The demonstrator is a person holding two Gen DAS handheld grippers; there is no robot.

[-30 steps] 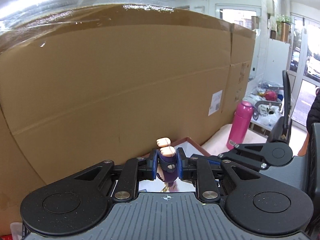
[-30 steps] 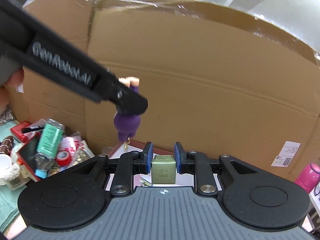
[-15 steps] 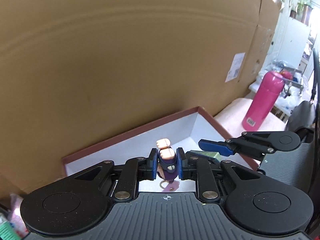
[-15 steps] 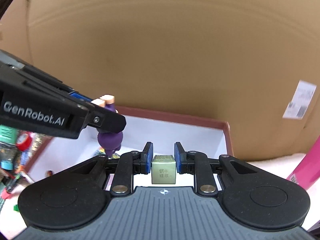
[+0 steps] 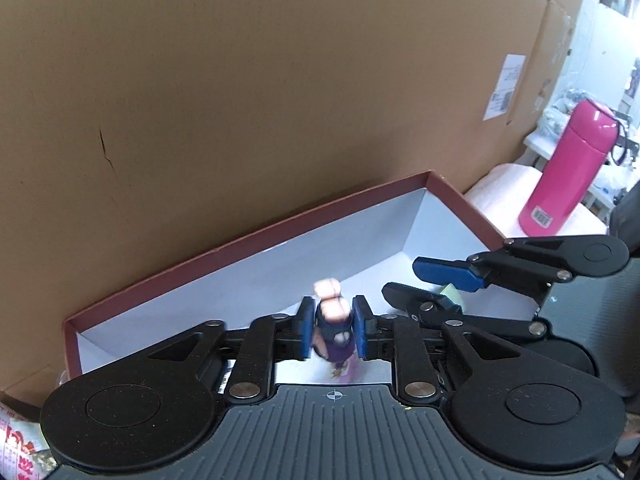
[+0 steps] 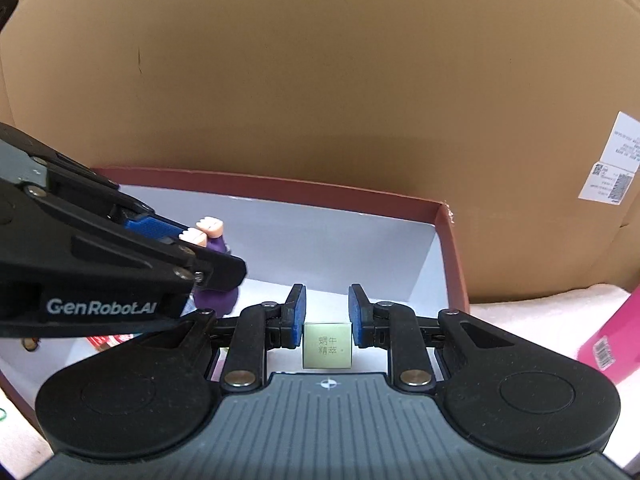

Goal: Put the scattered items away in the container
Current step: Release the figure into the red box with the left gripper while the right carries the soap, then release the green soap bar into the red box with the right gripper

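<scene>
Nearest, at the left tool: opening now around the purple figure, feet up, blurred between the pads, above the floor of the box. Likely to drop head first and bounce; could land on the red packet on the box floor or roll under the other tool. Beside it, at the right tool: pinching the cube squarely, over the right part of the box. Risky if let go at once: could knock the figure, or clip the left tool, just beside and crossing in front. Could also strike the right wall, close by, and tip out onto the pink cloth. Farther back, only the cardboard tight behind the rim and the flask well off to the right: no real threat, barring a wide swing on the way out.
</scene>
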